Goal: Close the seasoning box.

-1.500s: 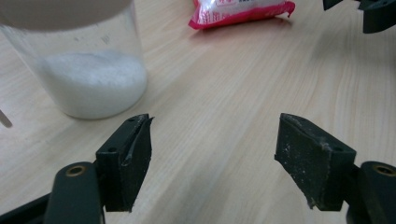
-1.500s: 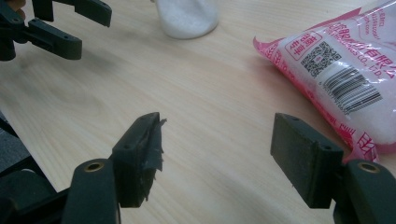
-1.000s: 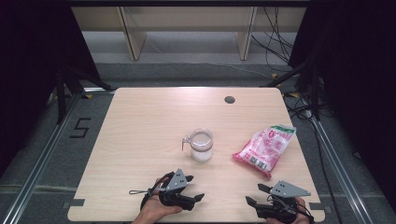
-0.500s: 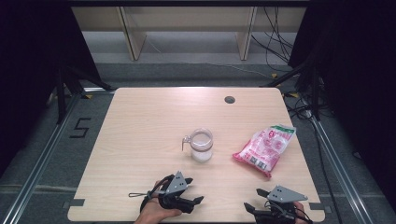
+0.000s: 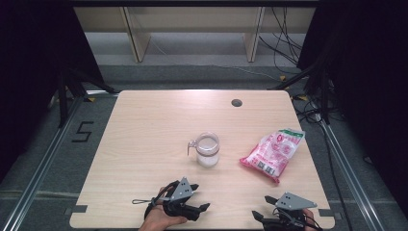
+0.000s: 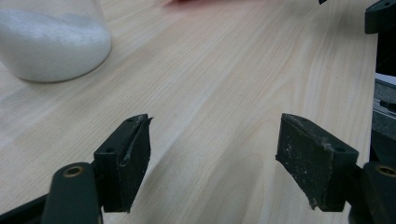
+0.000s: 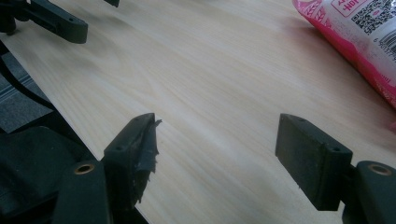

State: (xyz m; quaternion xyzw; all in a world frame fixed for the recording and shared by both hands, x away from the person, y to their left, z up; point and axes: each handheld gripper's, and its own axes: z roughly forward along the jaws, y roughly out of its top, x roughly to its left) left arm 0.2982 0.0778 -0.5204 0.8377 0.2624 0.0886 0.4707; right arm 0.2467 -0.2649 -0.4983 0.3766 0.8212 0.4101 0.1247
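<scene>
A clear glass jug (image 5: pixel 208 150) with a handle, part filled with white powder, stands near the middle of the wooden table (image 5: pixel 144 130). In the left gripper view the jug (image 6: pixel 51 42) is at the upper left, ahead of the jaws. A pink printed bag (image 5: pixel 273 153) lies flat to the right of the jug, and its near end (image 7: pixel 359 32) is at the upper right of the right gripper view. My left gripper (image 5: pixel 201 196) (image 6: pixel 217 140) rests at the near edge, open and empty. My right gripper (image 5: pixel 262 207) (image 7: pixel 215 140) sits at the near right edge, also open and empty.
A dark round grommet (image 5: pixel 236 102) is set in the far part of the tabletop. Wooden shelving legs and loose cables (image 5: pixel 284 53) lie on the floor beyond the table. Metal rails run along both sides. Bare wood lies between the grippers and the jug.
</scene>
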